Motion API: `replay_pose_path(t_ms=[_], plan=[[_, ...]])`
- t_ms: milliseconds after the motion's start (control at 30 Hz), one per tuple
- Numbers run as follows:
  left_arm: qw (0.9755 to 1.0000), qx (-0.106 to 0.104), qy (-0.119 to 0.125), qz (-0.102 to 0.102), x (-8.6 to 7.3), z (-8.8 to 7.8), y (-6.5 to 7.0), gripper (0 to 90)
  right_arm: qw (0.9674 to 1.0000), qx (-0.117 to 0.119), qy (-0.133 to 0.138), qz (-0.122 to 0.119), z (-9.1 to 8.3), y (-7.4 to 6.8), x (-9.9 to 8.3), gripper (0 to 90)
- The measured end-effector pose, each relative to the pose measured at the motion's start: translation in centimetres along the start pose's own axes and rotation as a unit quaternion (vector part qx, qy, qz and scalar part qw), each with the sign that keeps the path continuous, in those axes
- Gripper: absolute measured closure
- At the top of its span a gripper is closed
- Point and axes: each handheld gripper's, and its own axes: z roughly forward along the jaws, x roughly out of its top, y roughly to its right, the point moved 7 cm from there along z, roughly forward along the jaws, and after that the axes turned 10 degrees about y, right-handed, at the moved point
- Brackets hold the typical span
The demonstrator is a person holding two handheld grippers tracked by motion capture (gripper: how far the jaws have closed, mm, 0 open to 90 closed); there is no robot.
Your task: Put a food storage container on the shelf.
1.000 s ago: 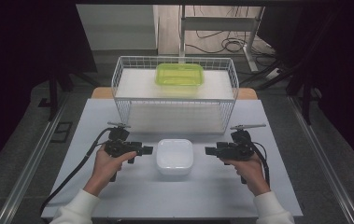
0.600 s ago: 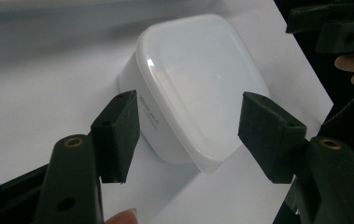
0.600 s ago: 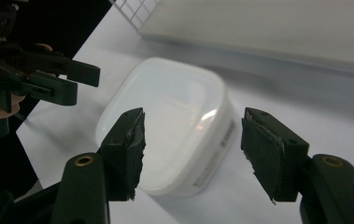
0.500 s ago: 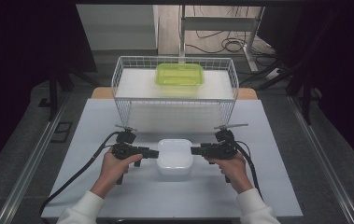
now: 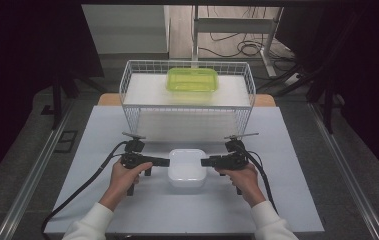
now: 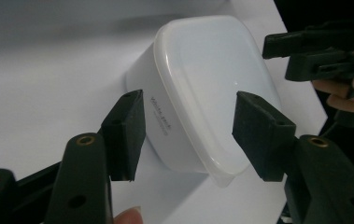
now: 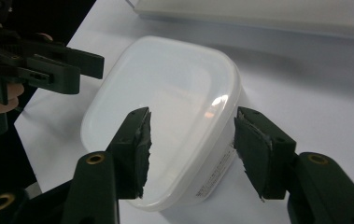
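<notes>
The white box (image 5: pixel 187 168) sits on the table (image 5: pixel 102 130) directly between my two claws, near my edge of it. My left claw (image 5: pixel 163 161) points in at the box's left side, my right claw (image 5: pixel 206 162) at its right side, both held level. In the left gripper view, my left claw (image 6: pixel 186 133) straddles the near rim of the box (image 6: pixel 212 79): one pad lies beside the wall, the other over the lid edge, and a gap shows at each. Its jaws have just been closing, with the box edge between them, but remain spread. In the right gripper view my right claw (image 7: pixel 191 149) likewise brackets a corner of the box (image 7: pixel 165 98), one pad over the lid and one outside the wall; those jaws have also just been closing and are still parted. Whether any pad already brushes the plastic I cannot tell for certain from these angles. The table top is pale, matte and flat. Behind the box stands a white wire basket (image 5: pixel 132 107), with a green lidded container (image 5: pixel 192 80) on the raised white slab within it. Beyond lie a dark floor, cables and metal frame legs. The box is translucent white plastic, rounded-square, with a smooth glossy lid and small print on its wall. My pads are black and blocky.
</notes>
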Motion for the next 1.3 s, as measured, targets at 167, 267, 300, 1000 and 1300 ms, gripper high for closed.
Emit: replay_pose_path(t_ms=[167, 267, 300, 1000, 1300], plan=[[0.9997, -0.014, -0.007, -0.016, -0.3, 0.5, -0.1, 47.5, 0.9999, 0.003, -0.005, 0.012, 0.2, 0.3, -0.5, 49.2], [0.9997, -0.012, -0.009, -0.020, -0.4, 0.6, -0.3, 49.3, 0.9997, 0.006, -0.006, 0.024, 0.3, 0.7, -0.7, 51.3], [0.9996, -0.013, -0.011, -0.021, -0.4, 0.7, -0.3, 50.0, 0.9995, 0.009, -0.006, 0.028, 0.3, 0.7, -0.8, 52.0], [0.9983, -0.037, -0.004, -0.046, -0.7, 0.5, 0.2, 74.1, 0.9911, 0.052, -0.002, 0.123, -0.1, 0.7, -1.4, 74.3], [0.9987, -0.027, 0.006, -0.043, -0.8, 0.1, 0.2, 76.5, 0.9896, 0.068, 0.004, 0.126, -0.6, 0.2, -1.3, 78.8]])
